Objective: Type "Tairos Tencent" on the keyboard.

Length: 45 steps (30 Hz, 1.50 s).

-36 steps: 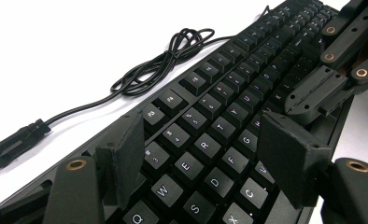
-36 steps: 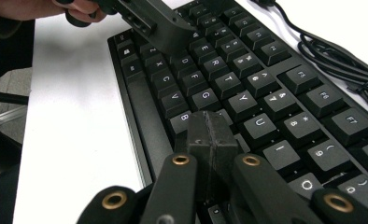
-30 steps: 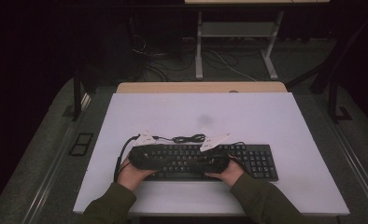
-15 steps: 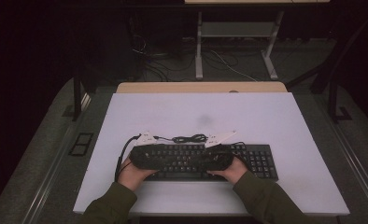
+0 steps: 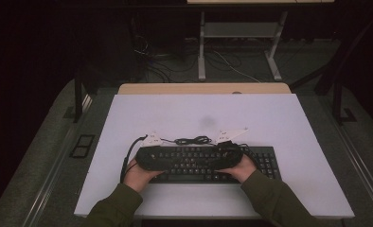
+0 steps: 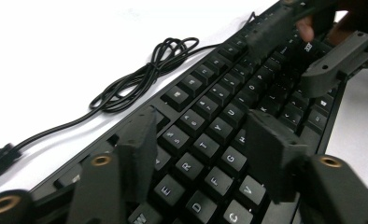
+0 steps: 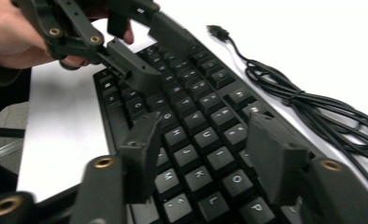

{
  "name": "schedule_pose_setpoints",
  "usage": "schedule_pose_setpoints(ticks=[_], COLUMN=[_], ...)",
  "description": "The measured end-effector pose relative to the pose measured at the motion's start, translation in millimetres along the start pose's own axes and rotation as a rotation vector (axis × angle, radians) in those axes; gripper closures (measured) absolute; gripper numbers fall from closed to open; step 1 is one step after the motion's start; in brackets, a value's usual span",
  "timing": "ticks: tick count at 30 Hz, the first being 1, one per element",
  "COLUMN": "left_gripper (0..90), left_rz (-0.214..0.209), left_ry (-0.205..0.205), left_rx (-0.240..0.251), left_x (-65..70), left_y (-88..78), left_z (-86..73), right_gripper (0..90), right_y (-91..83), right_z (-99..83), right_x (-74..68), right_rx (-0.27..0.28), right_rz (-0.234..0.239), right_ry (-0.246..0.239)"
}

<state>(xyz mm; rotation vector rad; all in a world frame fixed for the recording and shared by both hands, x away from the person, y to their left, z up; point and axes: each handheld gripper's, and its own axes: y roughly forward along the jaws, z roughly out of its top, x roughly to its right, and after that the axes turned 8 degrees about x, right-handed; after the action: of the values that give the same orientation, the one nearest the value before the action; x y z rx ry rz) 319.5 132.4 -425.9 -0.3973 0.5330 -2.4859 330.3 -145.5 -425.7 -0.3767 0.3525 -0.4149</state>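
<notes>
A flat black computer keyboard with white-lettered keys lay on the white counter, near its front edge and a little right of centre, its long side running left to right. Its thin black cable sat in a loose coil on the counter just beyond the keyboard's far edge, with one strand trailing off to the left.

The left tongs hung over the left half of the keyboard, held in the person's left hand. In the left gripper view the left tongs stood over the letter keys with a gap between the jaws; they had just been closing, and the pads pressed on nothing, only keys showing beneath them.

The right tongs lay over the keyboard's middle-right part, held in the person's right hand. In the right gripper view the right tongs were released, the jaws having just been opening, spread above the keys with nothing gripped between them.

The two tongs pointed toward each other along the keyboard, each one showing farther off in the other's gripper view. Olive-green sleeves came in from the near edge.
</notes>
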Motion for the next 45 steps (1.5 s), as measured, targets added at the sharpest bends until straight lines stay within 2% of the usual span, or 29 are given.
schedule_pose_setpoints(ticks=[10, 18, 28, 30, 34, 36, 37, 38, 45], left_gripper=[74.8, 88.6, 88.8, 88.9, 88.9, 88.9, 88.9, 88.9, 88.5], left_rz=[-0.027, -0.026, -0.032, -0.03, -0.027, -0.025, -0.029, -0.03, -0.036], left_ry=[0.035, 0.041, 0.057, 0.048, 0.067, 0.058, 0.071, 0.06, 0.057], left_rx=[-0.03, -0.048, -0.085, -0.082, -0.093, -0.086, -0.096, -0.084, -0.069], left_x=[3.9, 2.7, 3.7, 3.9, 5.3, 5.8, 4.6, 4.8, 5.4], left_y=[12.3, 16.7, 22.0, 23.1, 24.4, 24.5, 23.1, 23.0, 21.1], left_z=[1.6, 0.9, -1.4, -2.3, -2.5, -2.4, -1.7, -1.8, 1.1], right_gripper=[33.8, 32.7, 30.2, 29.9, 29.5, 29.4, 29.2, 29.2, 28.2], right_y=[-4.2, -5.0, -4.9, -5.1, -5.5, -5.6, -5.8, -6.0, -9.0], right_z=[-0.6, -0.7, -0.5, -0.3, -0.2, -0.2, -0.2, -0.1, -0.5], right_x=[8.7, 10.1, 10.3, 10.2, 10.6, 10.8, 10.8, 11.0, 13.4], right_rx=[0.028, 0.029, 0.036, 0.038, 0.042, 0.044, 0.045, 0.046, 0.054], right_rz=[-0.051, -0.056, -0.069, -0.07, -0.072, -0.074, -0.075, -0.074, -0.075], right_ry=[0.022, 0.02, 0.019, 0.018, 0.022, 0.022, 0.022, 0.02, 0.028])
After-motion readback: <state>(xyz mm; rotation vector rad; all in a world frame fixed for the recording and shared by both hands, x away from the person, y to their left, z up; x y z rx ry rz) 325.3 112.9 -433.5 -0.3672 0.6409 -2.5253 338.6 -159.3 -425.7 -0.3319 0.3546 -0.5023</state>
